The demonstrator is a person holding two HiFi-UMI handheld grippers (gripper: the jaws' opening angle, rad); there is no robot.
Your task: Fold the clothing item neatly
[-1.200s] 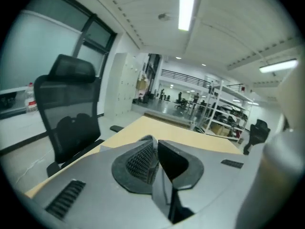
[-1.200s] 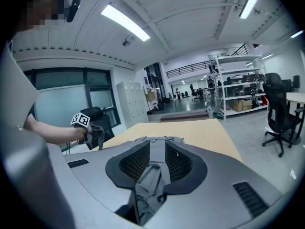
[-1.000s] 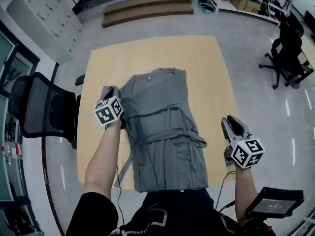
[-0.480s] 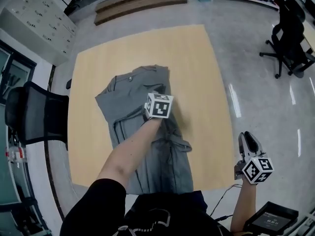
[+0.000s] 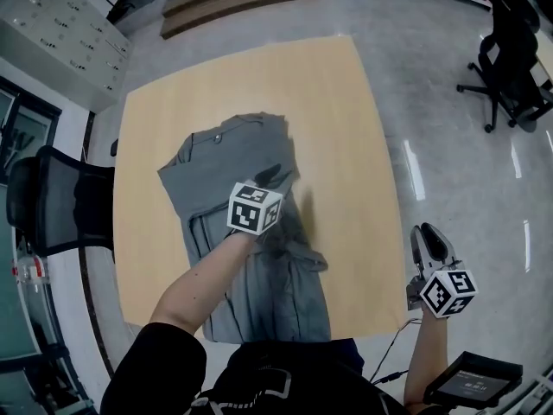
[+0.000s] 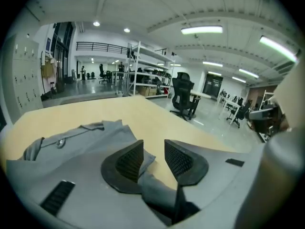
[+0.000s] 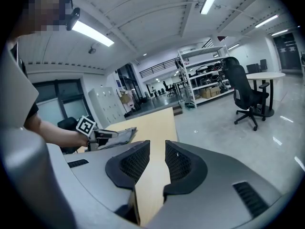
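1. Grey garment (image 5: 220, 167) – it lies on the light wooden table (image 5: 346, 102), left of the middle. Its collar end points away from the person and its lower hem reaches the near edge.
2. A fold of its cloth is turned over toward the table's middle, and a tied belt (image 5: 298, 251) crosses the lower half.
3. The left gripper (image 5: 275, 176) hovers over the garment's upper right part, with the person's bare forearm stretched across the cloth.
4. In the left gripper view, the left gripper's (image 6: 153, 149) jaws are opening. A fold of grey cloth sits between them, draped against the left pad, with a clear gap to the right one.
5. A round button (image 6: 59, 143) shows near the collar.
6. The right gripper (image 5: 429, 234) is well apart from the garment – off the table's right edge, above the floor.
7. In the right gripper view, the right gripper's (image 7: 157, 149) jaws stand a narrow gap apart with nothing held. Only the table's edge shows through the gap.
8. A black office chair (image 5: 52, 201) stands at the table's left side.
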